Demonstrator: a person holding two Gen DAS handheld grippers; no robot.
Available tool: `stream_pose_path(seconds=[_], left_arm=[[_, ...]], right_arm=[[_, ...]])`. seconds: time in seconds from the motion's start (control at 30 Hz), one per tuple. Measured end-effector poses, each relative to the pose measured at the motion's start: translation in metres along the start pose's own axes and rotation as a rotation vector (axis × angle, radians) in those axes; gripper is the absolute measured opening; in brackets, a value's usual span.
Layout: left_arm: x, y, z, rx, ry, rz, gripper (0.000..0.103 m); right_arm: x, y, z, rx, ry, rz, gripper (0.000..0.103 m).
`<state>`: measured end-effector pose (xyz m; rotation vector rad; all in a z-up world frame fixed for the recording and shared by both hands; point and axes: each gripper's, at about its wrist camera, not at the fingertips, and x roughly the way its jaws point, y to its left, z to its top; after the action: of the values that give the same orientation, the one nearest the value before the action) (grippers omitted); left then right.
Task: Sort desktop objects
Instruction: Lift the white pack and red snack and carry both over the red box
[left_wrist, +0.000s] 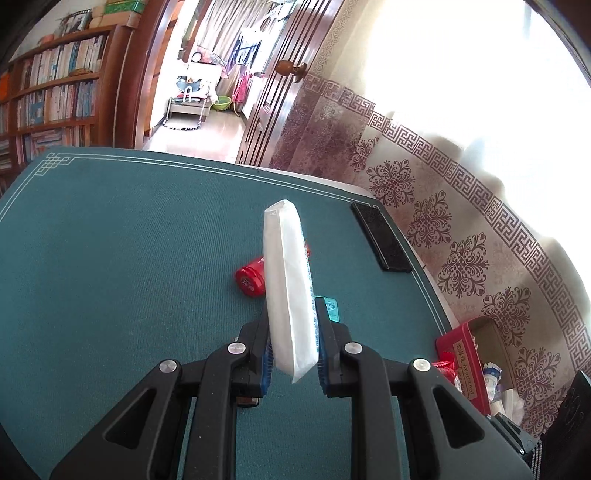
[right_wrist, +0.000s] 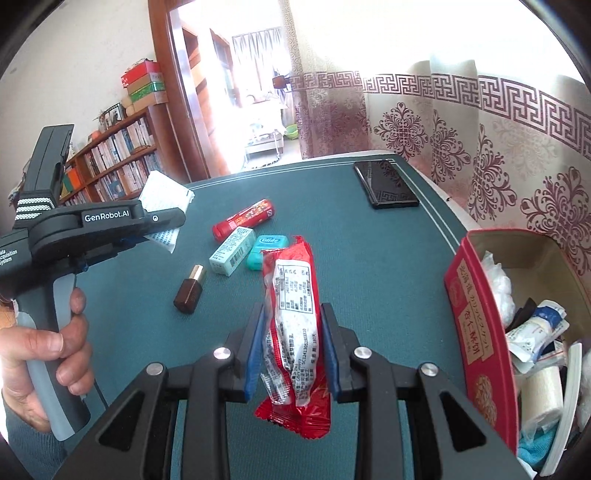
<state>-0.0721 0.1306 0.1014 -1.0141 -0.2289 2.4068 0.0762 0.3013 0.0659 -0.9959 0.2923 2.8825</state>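
Item 1. Left gripper (left_wrist: 293, 354): clenched on a flat white paper-wrapped sachet (left_wrist: 288, 291), carried clear of the green felt tabletop (left_wrist: 110, 258); a hand (right_wrist: 44, 354) grips its handle.

Item 2. Right gripper (right_wrist: 293, 354): grasping a red foil snack packet with a white printed label (right_wrist: 293, 317), lifted off the tabletop, hanging lengthwise between the blue pads.

Item 3. Red open-topped cardboard box (right_wrist: 476, 332): stands at the tabletop's right edge. Already holds white wadding, small packets and a pale roll, so part of the sorting looks done.

Item 4. Remaining on the tabletop, grouped near its middle:
- red cylindrical tube (right_wrist: 243, 219), lying on its side;
- pale green rectangular carton (right_wrist: 232, 251), just beside the tube;
- teal plastic floss case (right_wrist: 266, 251), touching or nearly touching the carton;
- dark brown lipstick-shaped case with gold cap (right_wrist: 190, 290), nearer the left.

Item 5. Black glossy flat slab, perhaps a phone (right_wrist: 386, 184): near the far right corner, well apart from the group.

Status, as a judgement: task about midway. Two items in hand and not yet deposited; four small items, possibly the slab, remain to collect.
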Motion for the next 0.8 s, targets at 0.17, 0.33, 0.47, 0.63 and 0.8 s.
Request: stream_pose_path(seconds=[0.17, 0.33, 0.47, 0.63, 0.8], left_arm=[[-0.011, -0.026, -0.005, 0.084, -0.033, 0.03, 0.021], [-0.022, -0.052, -0.013, 0.161, -0.063, 0.029, 0.021], [-0.026, -0.072, -0.019, 0.208, -0.069, 0.011, 0.021], [-0.032, -0.097, -0.031, 0.275, -0.072, -0.013, 0.021], [-0.037, -0.124, -0.046, 0.342, -0.073, -0.031, 0.021]], right_arm=[[-0.021, -0.027, -0.004, 0.056, -0.033, -0.065, 0.032], [-0.043, -0.053, -0.008, 0.112, -0.071, -0.13, 0.032], [-0.063, -0.071, -0.01, 0.13, -0.114, -0.199, 0.032], [-0.081, -0.096, -0.013, 0.165, -0.142, -0.268, 0.032], [-0.089, -0.117, -0.021, 0.204, -0.143, -0.309, 0.032]])
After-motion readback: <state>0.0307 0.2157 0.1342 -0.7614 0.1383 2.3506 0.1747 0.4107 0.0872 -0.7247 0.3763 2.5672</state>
